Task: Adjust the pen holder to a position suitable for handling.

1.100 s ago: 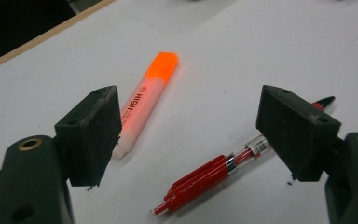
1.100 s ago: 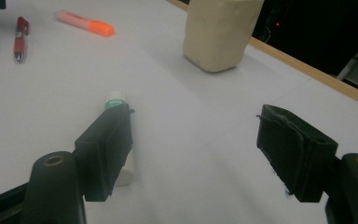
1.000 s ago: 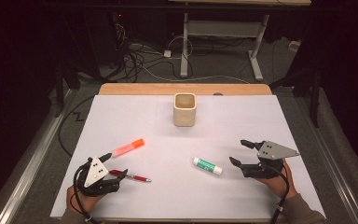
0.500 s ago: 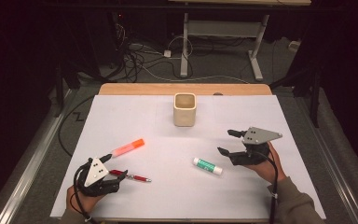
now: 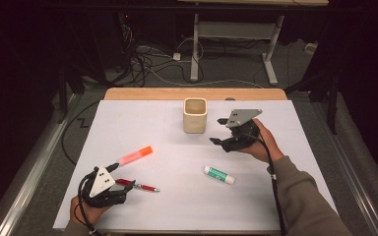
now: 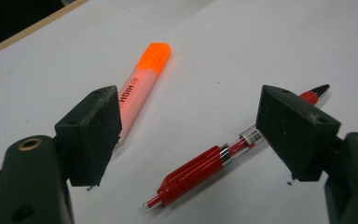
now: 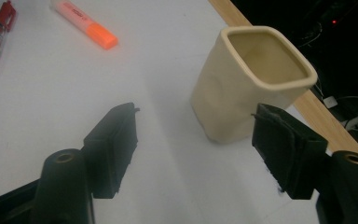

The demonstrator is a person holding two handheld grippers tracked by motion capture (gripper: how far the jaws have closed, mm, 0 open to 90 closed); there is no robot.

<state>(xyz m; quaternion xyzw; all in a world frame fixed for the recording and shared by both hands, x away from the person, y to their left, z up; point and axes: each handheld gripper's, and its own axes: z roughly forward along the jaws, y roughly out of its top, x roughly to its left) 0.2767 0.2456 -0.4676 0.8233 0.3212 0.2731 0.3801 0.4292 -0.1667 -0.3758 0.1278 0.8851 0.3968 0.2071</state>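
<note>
A cream square cup (image 5: 195,115) (image 7: 247,88) stands upright at the far middle of the white sheet. My right gripper (image 5: 217,131) (image 7: 198,140) hovers just right of it, pointing at it. It is open, its jaws have just been closing a little, and nothing is between them. An orange highlighter (image 5: 135,155) (image 6: 142,84) and a red pen (image 5: 138,186) (image 6: 205,168) lie at the front left. My left gripper (image 5: 123,177) (image 6: 191,126) rests open there, with the pen's middle between its jaws but not pressed. A green-and-white glue stick (image 5: 219,175) lies front of centre.
A white sheet (image 5: 275,113) covers the table, and a strip of wooden tabletop (image 5: 152,93) shows along the far edge. Beyond it are floor cables and a desk's metal legs (image 5: 195,54). The person's right sleeve (image 5: 300,201) crosses the front right.
My right gripper has moved from the right front of the sheet up and leftward to beside the cup, away from the glue stick. The left gripper, pen and highlighter have stayed put.
</note>
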